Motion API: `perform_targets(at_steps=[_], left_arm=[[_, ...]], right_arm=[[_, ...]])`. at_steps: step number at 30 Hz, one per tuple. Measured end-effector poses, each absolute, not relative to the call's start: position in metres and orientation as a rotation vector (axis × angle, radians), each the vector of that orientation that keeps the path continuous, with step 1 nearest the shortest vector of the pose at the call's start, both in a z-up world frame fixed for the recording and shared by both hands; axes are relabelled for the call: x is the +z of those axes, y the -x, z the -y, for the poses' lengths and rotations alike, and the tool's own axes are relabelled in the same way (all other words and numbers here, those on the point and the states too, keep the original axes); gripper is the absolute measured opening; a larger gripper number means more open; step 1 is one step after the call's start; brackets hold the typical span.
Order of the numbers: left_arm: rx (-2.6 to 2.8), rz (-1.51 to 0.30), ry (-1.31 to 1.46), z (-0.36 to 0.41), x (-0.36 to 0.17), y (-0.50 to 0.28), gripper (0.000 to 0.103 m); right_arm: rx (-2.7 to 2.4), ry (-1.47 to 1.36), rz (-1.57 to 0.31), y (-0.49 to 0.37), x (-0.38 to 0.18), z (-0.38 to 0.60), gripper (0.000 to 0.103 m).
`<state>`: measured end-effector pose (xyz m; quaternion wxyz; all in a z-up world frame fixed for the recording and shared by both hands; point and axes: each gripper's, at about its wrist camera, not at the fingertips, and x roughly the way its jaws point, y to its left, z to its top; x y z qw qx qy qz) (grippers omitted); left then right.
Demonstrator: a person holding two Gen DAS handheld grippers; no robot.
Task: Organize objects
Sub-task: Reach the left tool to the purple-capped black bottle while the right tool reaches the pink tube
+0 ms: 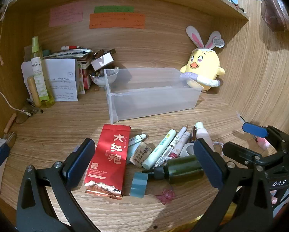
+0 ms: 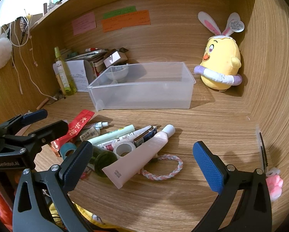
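A clear plastic bin stands empty on the wooden desk. In front of it lies a pile: a red tea pouch, a dark green bottle, a blue tape roll, an eraser, a mint pen, a pink-white tube and a braided band. My left gripper is open above the pouch and bottle. My right gripper is open around the tube's flat end.
A yellow plush chick stands right of the bin. At back left are a spray bottle, papers and a bowl. Wooden walls enclose the desk; sticky notes hang on the back wall.
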<state>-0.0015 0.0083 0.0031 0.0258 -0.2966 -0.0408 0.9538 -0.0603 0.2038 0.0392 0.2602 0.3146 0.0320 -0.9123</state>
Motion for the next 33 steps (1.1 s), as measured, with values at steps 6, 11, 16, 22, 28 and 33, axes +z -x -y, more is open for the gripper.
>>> perform_targets(at_steps=[6,11,16,22,28,33], left_arm=[[2.946,0.132,0.918,-0.0089,0.0026,0.0013,0.103],[2.942,0.129,0.918,-0.0084,0.0023,0.0013,0.103],[2.941,0.129,0.917,-0.0085,0.0029,0.0017,0.103],[2.936,0.134,0.919,-0.0094,0.0037,0.0012,0.103],[2.921,0.154,0.938,-0.008,0.0037,0.0033,0.103],[2.905,0.173,0.948,-0.0042,0.0014,0.0033,0.103]], right_arm=[[-2.469,-0.853,-0.086,0.0602,0.0389,-0.2039,0.103],[-2.468,-0.853,-0.086,0.0604,0.0394,-0.2043,0.103],[-2.467,-0.853,-0.084,0.0612,0.0398,-0.2046,0.103],[-2.467,-0.854,-0.084,0.0614,0.0403,-0.2043,0.103],[-2.465,-0.855,-0.086,0.0598,0.0396,-0.2026,0.103],[-2.461,-0.865,-0.084,0.0594,0.0396,-0.2016,0.103]])
